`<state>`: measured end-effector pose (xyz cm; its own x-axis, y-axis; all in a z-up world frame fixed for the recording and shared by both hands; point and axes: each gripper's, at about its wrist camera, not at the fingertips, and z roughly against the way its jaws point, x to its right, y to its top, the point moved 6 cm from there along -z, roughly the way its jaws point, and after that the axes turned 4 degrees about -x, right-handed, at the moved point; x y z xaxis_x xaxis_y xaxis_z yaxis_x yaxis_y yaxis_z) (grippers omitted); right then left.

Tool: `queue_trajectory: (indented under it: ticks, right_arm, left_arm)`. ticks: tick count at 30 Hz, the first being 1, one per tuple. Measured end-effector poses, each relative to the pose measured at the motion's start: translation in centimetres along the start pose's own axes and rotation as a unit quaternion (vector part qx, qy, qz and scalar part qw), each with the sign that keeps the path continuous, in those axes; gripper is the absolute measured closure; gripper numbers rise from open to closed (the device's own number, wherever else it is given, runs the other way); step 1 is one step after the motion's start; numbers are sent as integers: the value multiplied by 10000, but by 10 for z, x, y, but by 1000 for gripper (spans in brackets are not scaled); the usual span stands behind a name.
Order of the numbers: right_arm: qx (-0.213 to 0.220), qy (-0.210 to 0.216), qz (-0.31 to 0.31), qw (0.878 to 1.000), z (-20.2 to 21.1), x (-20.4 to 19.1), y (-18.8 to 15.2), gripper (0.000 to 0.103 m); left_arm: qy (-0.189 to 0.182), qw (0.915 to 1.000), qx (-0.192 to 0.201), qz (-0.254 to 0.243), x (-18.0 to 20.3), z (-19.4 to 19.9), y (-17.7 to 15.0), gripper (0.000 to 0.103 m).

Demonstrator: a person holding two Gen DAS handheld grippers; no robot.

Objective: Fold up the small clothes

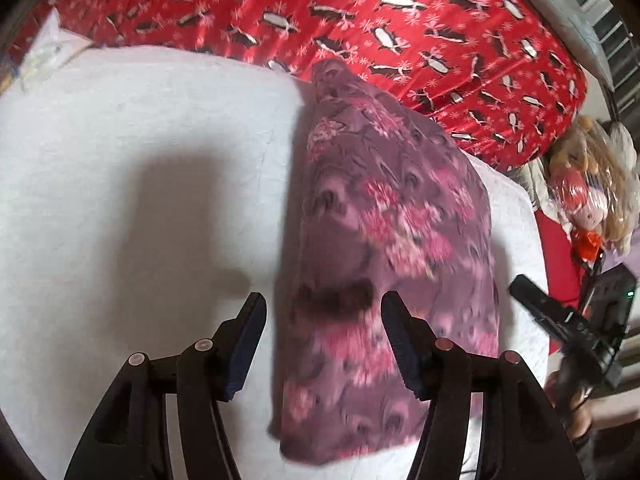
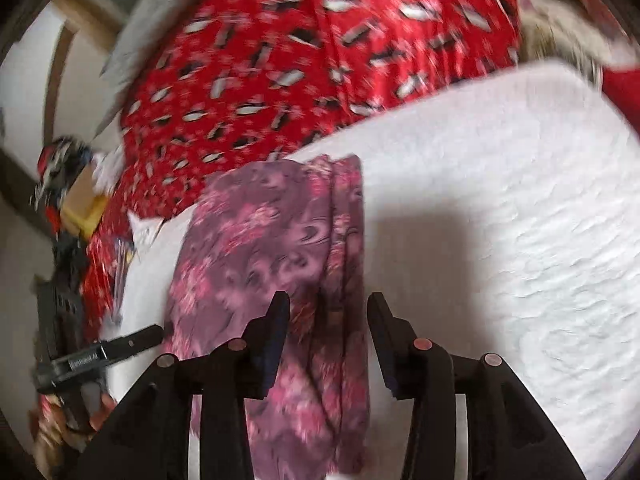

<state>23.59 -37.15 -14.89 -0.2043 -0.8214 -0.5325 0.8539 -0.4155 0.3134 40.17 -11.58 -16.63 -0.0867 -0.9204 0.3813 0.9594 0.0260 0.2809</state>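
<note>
- Purple floral garment (image 1: 384, 264) lies on white mat (image 1: 140, 200), already folded into a long narrow strip reaching the mat's far edge.
- Left claw (image 1: 322, 320) and right claw (image 2: 328, 320): both wide open, empty, above the strip's near end.
- Judgement: lengthwise folds done; crosswise fold left.

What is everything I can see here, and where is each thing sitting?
Folded purple cloth with pink flower print: one, purple and pink, lying as a long strip on the white pad.
White textured pad: one, white, under the cloth, on top of the red cover.
Red bed cover with black-and-white penguin print: one, red, behind the pad.
Plastic-wrapped stuffed toy: one, tan and red, at the pad's right edge in the left view; blurred.
Left tool: one, black, fingers apart, above the cloth's near end, holding nothing.
Right tool: one, black, fingers apart, above the cloth's other long edge, holding nothing.
</note>
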Motion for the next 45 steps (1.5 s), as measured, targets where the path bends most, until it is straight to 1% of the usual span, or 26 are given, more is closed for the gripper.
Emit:
queue_trajectory:
  ticks: [2,3,4,5,6,7,9,11,14,16,17,18,19,20,21,22,26,31,33,36,39,42,43,45]
  right_arm:
    - [-123,193,-270,9994,-15,9,4,59]
    - [-193,307,-375,9986,-23,12,5,58]
    - [-249,416,-421,9979,-25,13,5,55]
    - [-396,646,-471,9960,-34,12,4,54]
    - [-476,820,-460,9944,-38,10,1,53]
    - [-494,931,-402,9936,-42,5,2,52]
    - [-453,957,-275,9940,-44,0,5,50]
    - [-441,1015,-273,9935,-47,0,9,50]
    - [-457,1027,-289,9932,-53,-4,15,50]
    - [-454,934,-201,9944,-54,-8,16,50]
    - [-449,840,-101,9954,-55,-11,16,51]
    - [-427,673,60,9968,-54,-13,15,56]
    - [-399,473,308,9976,-53,-17,14,67]
    - [-376,334,526,9973,-51,-20,14,74]
    - [-293,129,761,9966,-47,-26,13,76]
    - [-242,-3,883,9958,-43,-31,12,79]
    - [-28,-235,1095,9937,-24,-47,10,83]
    - [77,-333,1317,9907,0,-66,1,84]
    - [114,-323,1356,9902,11,-73,-6,85]
    - [114,-278,1383,9899,24,-81,-20,87]
    - [91,-191,1466,9890,32,-96,-37,89]
    - [42,-108,1497,9887,32,-113,-52,89]
    - [6,-86,1488,9888,32,-117,-57,89]
    - [-48,-5,1415,9899,30,-121,-68,89]
  left_arm:
    - [-142,9997,-154,115,-2,-15,12,44]
    - [-262,9993,-206,165,-2,-19,14,44]
    - [-431,9984,-281,241,-3,-24,16,44]
    - [-571,9973,-341,304,-3,-28,17,44]
    - [-645,9967,-374,334,-3,-31,18,40]
    - [-685,9964,-363,351,-3,-34,19,39]
    - [-707,9966,-283,330,-3,-39,22,33]
    - [-686,9968,-229,344,-1,-42,25,30]
    - [-567,9977,-186,332,6,-53,31,31]
    - [-502,9980,-149,365,9,-59,32,35]
    - [-421,9984,-121,354,11,-61,33,44]
    - [-312,9989,-93,327,14,-61,34,57]
    - [-202,9993,-74,297,17,-61,34,61]
    - [-156,9996,-35,248,19,-60,34,69]
    - [-99,9997,46,197,21,-56,33,77]
    - [-57,9998,104,135,26,-54,33,79]
    - [70,9994,338,72,36,-32,23,82]
    - [107,9984,547,4,41,0,3,82]
    - [105,9982,591,-9,39,17,-10,82]
    - [199,9974,685,-85,37,41,-27,82]
    - [286,9963,789,-182,35,66,-46,82]
    - [394,9959,793,-184,25,87,-66,83]
    - [420,9957,809,-180,22,91,-72,84]
    - [411,9949,894,-200,13,104,-84,94]
